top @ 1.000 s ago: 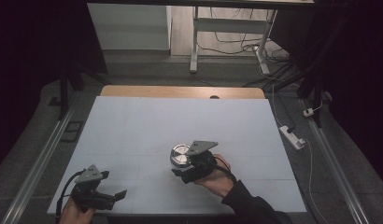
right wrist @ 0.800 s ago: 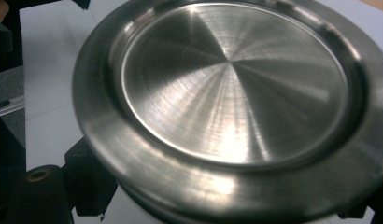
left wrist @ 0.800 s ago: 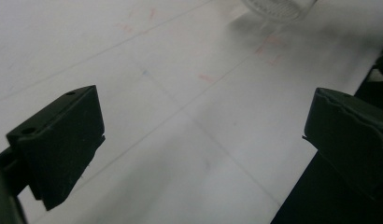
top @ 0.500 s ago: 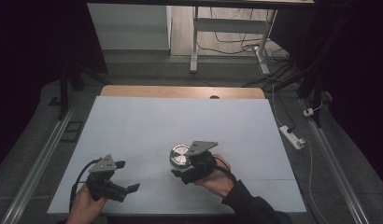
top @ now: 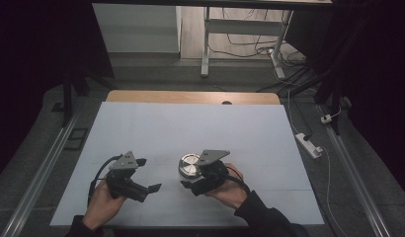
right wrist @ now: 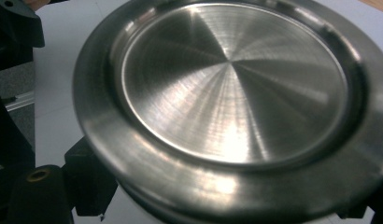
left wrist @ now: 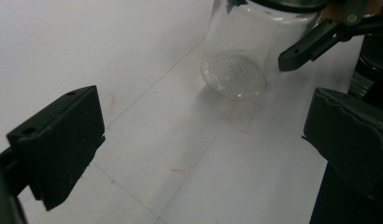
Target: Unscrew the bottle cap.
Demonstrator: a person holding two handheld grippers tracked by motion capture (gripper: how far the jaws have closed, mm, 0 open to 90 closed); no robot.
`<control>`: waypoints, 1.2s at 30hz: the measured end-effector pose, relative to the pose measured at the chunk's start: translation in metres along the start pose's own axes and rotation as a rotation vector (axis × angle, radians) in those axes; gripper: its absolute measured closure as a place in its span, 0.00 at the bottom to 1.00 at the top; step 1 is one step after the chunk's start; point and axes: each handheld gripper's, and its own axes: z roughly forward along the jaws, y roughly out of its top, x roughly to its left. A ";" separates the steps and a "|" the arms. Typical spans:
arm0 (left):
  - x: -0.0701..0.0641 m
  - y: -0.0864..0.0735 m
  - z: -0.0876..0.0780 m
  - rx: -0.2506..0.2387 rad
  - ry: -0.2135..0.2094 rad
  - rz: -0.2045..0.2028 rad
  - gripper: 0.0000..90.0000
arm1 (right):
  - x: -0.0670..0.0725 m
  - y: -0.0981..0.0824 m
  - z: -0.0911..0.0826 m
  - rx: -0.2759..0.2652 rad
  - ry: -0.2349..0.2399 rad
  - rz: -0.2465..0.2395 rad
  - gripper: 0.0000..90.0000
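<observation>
- We find a clear glass jar [left wrist: 248, 51] standing upright on the white table [top: 190, 123], near the table's front edge and a little right of centre in the high view.
- The jar carries a round brushed-metal lid [right wrist: 231, 88]; in the high view the lid [top: 189, 163] sits just left of the right gripper [top: 193, 186].
- We see the right gripper's jaws drawn in at the jar, just under the lid's rim; in the right gripper view a black jaw sits against the jar below the rim. We read this as a closed grip on the jar.
- The left gripper [top: 150, 188] is held above the table to the left of the jar, apart from it. Its jaws stand wide with bare table between them.
- In the left gripper view the jar's patterned base rests on the table beyond the jaws, with the right gripper's jaw beside it.
</observation>
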 end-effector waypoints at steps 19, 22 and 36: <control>0.010 0.038 0.026 -0.023 -0.175 0.162 0.00 | 0.003 0.002 0.005 0.017 0.058 -0.025 0.16; 0.008 0.044 0.029 -0.007 -0.221 0.212 0.00 | 0.003 0.003 0.005 0.018 0.087 -0.040 0.16; 0.002 0.065 0.049 0.012 -0.425 0.388 0.10 | 0.010 0.004 0.008 0.039 0.186 -0.127 0.16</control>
